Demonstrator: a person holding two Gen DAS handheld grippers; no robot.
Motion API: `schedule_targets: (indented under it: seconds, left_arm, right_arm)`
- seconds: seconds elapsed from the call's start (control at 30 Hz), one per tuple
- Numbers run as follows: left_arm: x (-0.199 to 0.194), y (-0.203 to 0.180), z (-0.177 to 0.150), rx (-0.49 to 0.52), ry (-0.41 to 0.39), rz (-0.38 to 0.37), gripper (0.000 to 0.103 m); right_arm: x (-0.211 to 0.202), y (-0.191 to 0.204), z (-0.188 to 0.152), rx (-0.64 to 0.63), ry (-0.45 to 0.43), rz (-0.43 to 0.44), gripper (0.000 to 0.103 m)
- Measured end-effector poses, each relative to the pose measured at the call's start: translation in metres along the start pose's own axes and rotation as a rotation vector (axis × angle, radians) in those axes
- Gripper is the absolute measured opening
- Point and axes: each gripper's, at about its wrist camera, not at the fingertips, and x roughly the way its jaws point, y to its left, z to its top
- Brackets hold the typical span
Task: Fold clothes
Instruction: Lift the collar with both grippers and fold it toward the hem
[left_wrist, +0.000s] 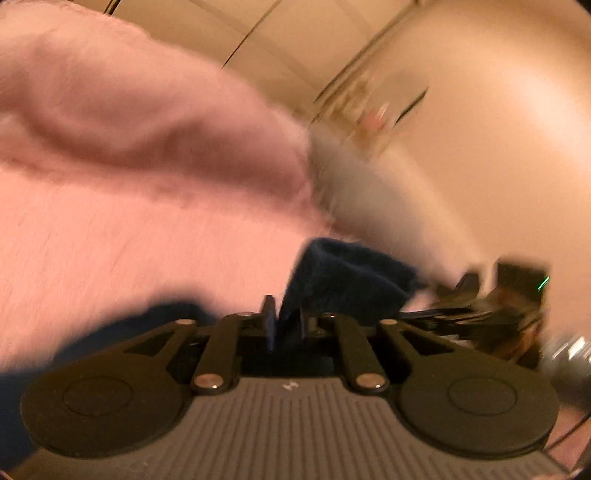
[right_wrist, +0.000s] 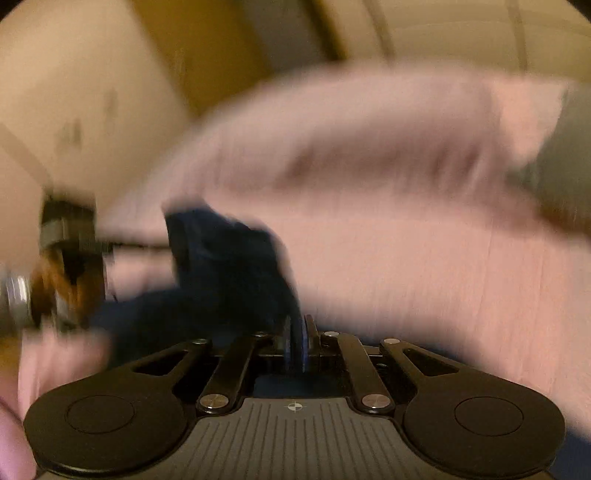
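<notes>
Closest to each camera are the black arms of the tool, and right there the dark blue cloth (left_wrist: 343, 284) is caught. The left gripper (left_wrist: 286, 325) has its two fingers pressed together on a bunched edge of the dark blue cloth, and the right gripper (right_wrist: 300, 334) has its fingers pinched tight on another edge of the same cloth (right_wrist: 229, 266). So both tools are squeezed on the cloth, one at each end, and the cloth is held up between them. It looks thick and fuzzy and it sags in a lump, not flat. Just behind the dark blue cloth is a big soft pink blanket (left_wrist: 110, 155), with a fat puffy fold in it, and the cloth seems to be lifted over it. In the left view the other tool shows just to the right of the blue cloth, and in the right view it shows just to the left of it, so the two tools are near each other. Everything is smeared with blur, so I think the hands are moving fast. How far along is the folding? I cannot see a neat fold in the blue cloth. It could be getting shaken out, or its ends could be coming together for a fold. Farther back is a pale wall (left_wrist: 498, 129). I see no basket, box or drawer anywhere.
</notes>
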Motion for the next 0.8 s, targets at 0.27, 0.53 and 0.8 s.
schedule_targets:
  seconds: [0.27,0.53,0.8]
  left_arm:
    - [-0.033,-0.010,-0.045,0.001,0.094,0.153,0.015]
    - [-0.019,-0.007,-0.028,-0.132,0.025,0.135,0.032]
    - [0.014,0.011,-0.065,-0.257,0.127,0.194,0.029]
  right_arm:
    - [0.004,0.012,-0.051,0.217,0.181,-0.217,0.006]
    - [0.043,-0.034,-0.038,0.783,-0.096,0.016,0.063]
    - [0.105,-0.015,-0.054,0.793,0.069,0.172,0.036]
